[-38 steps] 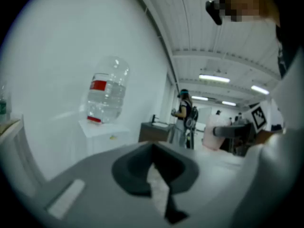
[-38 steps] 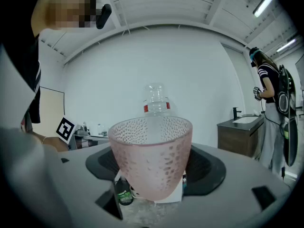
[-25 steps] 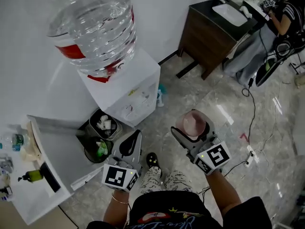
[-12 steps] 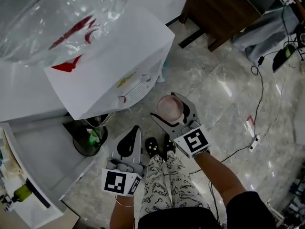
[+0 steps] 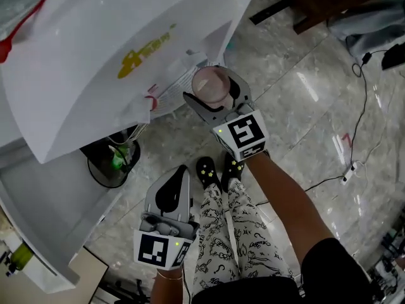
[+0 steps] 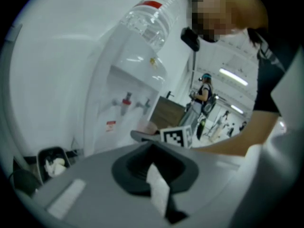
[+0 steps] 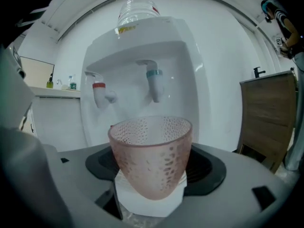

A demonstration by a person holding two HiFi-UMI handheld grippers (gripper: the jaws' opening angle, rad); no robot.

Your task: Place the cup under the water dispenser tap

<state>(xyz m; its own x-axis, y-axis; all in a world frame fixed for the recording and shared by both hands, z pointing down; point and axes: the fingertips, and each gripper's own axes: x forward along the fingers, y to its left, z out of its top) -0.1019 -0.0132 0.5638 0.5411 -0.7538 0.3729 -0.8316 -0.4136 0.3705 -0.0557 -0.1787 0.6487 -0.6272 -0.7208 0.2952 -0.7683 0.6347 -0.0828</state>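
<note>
A pink speckled cup (image 7: 151, 156) stands upright in my right gripper (image 7: 150, 186), which is shut on its lower part. Straight ahead of it is the white water dispenser (image 7: 142, 46), its red tap (image 7: 99, 93) up to the left and its blue tap (image 7: 154, 82) just above and behind the rim. From the head view the cup (image 5: 212, 84) and right gripper (image 5: 214, 94) sit at the dispenser's front face (image 5: 114, 62). My left gripper (image 5: 177, 185) hangs low beside my legs, shut and holding nothing. The left gripper view shows the cup (image 6: 146, 127) below the taps (image 6: 126, 101).
A black waste bin (image 5: 114, 160) with rubbish stands on the floor left of the dispenser, against a white counter (image 5: 44, 214). My shoes (image 5: 205, 170) are on the grey marble floor. A cable (image 5: 354, 163) runs across the floor to the right. A dark wooden cabinet (image 7: 266, 113) stands right of the dispenser.
My right gripper has carried the cup forward and left, up to the dispenser's front. The dispenser now fills far more of the head view. My left gripper has stayed low.
</note>
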